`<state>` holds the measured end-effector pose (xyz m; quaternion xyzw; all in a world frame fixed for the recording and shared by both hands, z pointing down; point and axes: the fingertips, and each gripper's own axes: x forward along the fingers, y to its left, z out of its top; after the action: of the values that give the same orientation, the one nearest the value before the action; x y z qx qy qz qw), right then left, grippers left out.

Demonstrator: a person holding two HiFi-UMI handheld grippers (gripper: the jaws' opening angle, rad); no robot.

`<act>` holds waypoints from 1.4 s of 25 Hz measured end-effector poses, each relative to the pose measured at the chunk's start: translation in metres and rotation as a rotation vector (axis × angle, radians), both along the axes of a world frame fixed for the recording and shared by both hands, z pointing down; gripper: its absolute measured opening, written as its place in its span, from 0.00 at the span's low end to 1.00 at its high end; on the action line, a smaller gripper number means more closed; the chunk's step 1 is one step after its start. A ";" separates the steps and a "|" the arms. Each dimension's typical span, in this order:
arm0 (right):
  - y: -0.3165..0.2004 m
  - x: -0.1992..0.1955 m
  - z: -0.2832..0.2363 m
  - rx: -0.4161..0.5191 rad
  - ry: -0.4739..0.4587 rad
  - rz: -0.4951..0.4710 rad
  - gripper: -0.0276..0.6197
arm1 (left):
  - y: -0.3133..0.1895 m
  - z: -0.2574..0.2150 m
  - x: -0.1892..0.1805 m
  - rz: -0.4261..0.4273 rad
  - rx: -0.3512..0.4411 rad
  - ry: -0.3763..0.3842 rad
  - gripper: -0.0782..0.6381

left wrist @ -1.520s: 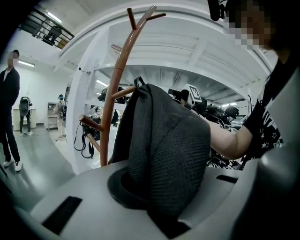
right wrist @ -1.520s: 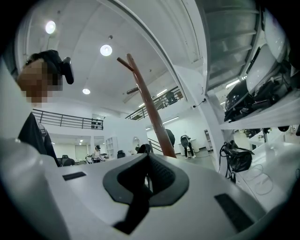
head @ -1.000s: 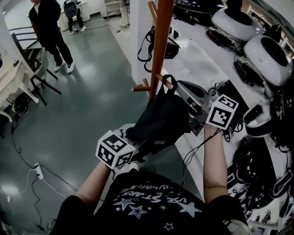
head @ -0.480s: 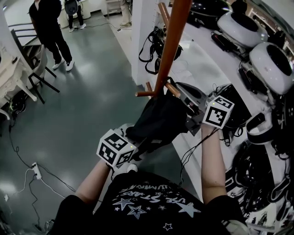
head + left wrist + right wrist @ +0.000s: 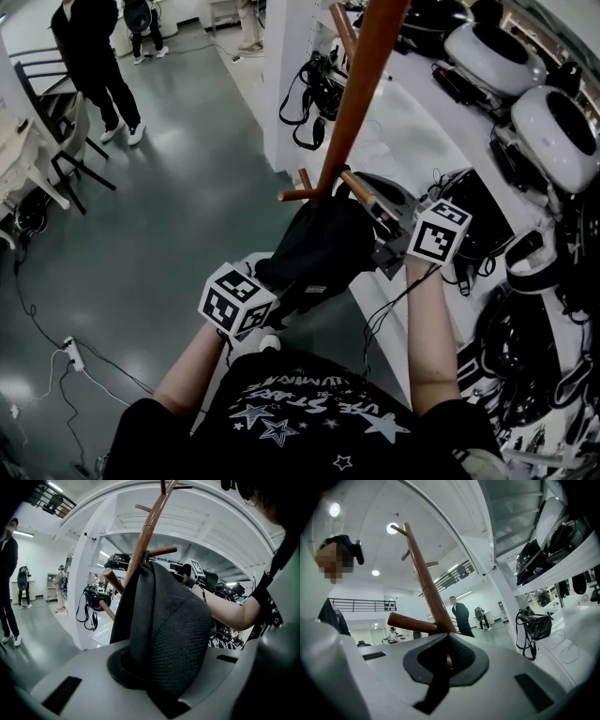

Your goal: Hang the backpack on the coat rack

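The person wore a black short-sleeved T-shirt point(image 5: 300, 412) with white stars and lettering. The left gripper point(image 5: 158, 672) and right gripper point(image 5: 447, 656) were grey, each bearing a cube point(image 5: 236, 302) of black-and-white square markers.

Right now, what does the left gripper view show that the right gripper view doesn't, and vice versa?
Only the left gripper view: the black mesh body of the backpack clamped in the left gripper, plus the person's forearm. Only the right gripper view: the right gripper shut on a thin black strap. Both: the brown pole and pegs of the coat rack, a black bag hanging in the background, and a bystander in black.
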<state>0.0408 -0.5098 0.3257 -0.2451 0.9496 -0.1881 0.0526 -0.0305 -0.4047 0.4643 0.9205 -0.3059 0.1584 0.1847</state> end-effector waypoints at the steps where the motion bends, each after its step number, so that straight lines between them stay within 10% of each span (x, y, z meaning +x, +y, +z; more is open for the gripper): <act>1: 0.000 -0.001 0.000 0.009 0.000 0.001 0.06 | -0.002 0.003 -0.001 -0.003 0.002 -0.007 0.19; 16: 0.003 0.002 0.005 0.068 0.031 0.083 0.17 | -0.029 0.030 -0.004 -0.032 0.057 -0.109 0.29; 23: 0.004 0.027 0.018 0.115 0.204 0.180 0.14 | -0.039 0.043 0.004 -0.072 0.113 -0.163 0.37; 35: 0.056 0.058 0.015 0.093 0.098 0.192 0.14 | -0.031 0.043 -0.003 -0.201 0.126 -0.244 0.57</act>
<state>0.0991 -0.4540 0.3404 -0.3411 0.9309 -0.1256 0.0351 -0.0331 -0.4352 0.5070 0.8690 -0.4258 0.2300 0.1029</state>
